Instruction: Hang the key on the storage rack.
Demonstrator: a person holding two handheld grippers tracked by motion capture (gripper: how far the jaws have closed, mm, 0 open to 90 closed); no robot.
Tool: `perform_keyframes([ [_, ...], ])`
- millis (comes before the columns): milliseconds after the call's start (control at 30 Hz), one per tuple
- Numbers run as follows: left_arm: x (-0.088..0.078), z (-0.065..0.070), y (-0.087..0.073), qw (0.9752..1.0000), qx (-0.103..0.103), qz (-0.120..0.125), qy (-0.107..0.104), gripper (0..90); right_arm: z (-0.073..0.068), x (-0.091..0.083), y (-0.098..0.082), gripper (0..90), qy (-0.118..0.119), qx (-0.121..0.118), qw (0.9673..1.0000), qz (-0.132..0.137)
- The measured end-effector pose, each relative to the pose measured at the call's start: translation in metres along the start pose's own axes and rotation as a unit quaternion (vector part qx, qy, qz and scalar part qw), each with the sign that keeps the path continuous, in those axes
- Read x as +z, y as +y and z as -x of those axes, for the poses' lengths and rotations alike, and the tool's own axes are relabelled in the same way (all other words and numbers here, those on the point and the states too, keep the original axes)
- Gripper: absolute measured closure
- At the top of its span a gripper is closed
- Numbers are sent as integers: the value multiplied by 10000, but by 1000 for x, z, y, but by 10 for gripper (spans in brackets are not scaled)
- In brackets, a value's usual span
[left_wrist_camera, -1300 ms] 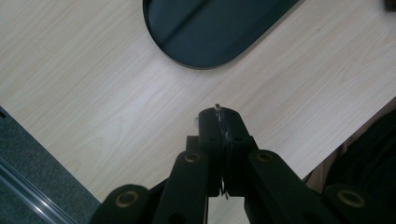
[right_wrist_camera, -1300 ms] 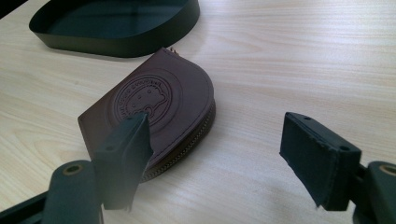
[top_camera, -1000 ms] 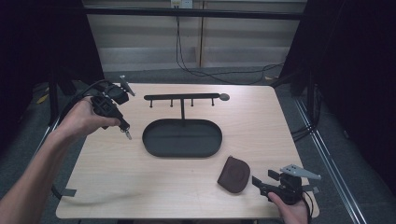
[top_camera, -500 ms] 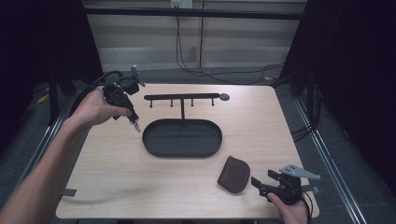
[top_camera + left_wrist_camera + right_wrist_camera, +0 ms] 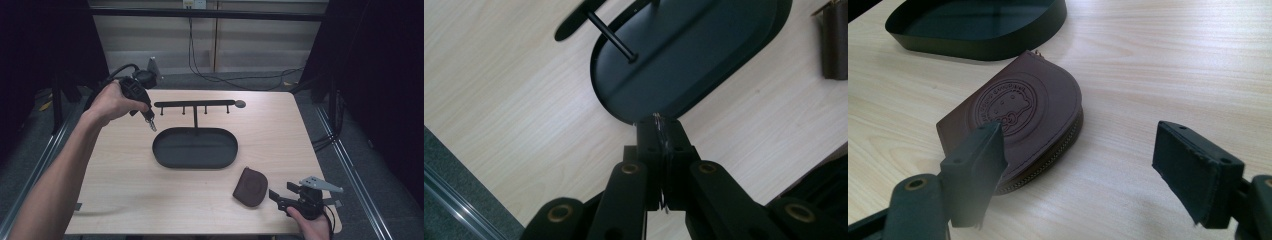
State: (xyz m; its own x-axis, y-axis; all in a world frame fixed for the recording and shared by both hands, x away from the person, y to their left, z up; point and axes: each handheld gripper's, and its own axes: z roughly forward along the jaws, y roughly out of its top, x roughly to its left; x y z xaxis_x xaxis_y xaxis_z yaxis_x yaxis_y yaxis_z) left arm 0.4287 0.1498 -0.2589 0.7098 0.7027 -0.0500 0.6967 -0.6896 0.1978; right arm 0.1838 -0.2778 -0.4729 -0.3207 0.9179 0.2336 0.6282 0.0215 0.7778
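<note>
The left gripper [image 5: 150, 121] has its fingers [image 5: 651, 145] pressed together on a thin metal piece, perhaps a key ring [image 5: 658, 131], too small to tell. It hangs above the counter [image 5: 125, 170] near the far left corner, just beside the left end of the black tray [image 5: 195, 148] and its hook rack [image 5: 195, 104]. The right gripper [image 5: 276, 196] rests at the near right corner, fingers [image 5: 975, 165] apart, one at the edge of a brown coin pouch [image 5: 1023, 112] lying flat.
</note>
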Motion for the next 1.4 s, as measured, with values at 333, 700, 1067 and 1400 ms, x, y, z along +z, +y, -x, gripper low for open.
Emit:
perform_keyframes([
  [333,4,-5,18,9999,-137,-3,-3,890,0,0,0,209,27,-10,10000,0],
  [700,13,-6,35,9997,-210,-98,89,890,0,0,0,213,60,5,10000,-8],
  [1067,8,-11,44,9992,-379,32,158,890,0,0,0,214,85,-13,10000,-14],
  [1400,12,-18,48,9972,-692,178,207,889,0,0,0,216,120,8,9999,-10],
])
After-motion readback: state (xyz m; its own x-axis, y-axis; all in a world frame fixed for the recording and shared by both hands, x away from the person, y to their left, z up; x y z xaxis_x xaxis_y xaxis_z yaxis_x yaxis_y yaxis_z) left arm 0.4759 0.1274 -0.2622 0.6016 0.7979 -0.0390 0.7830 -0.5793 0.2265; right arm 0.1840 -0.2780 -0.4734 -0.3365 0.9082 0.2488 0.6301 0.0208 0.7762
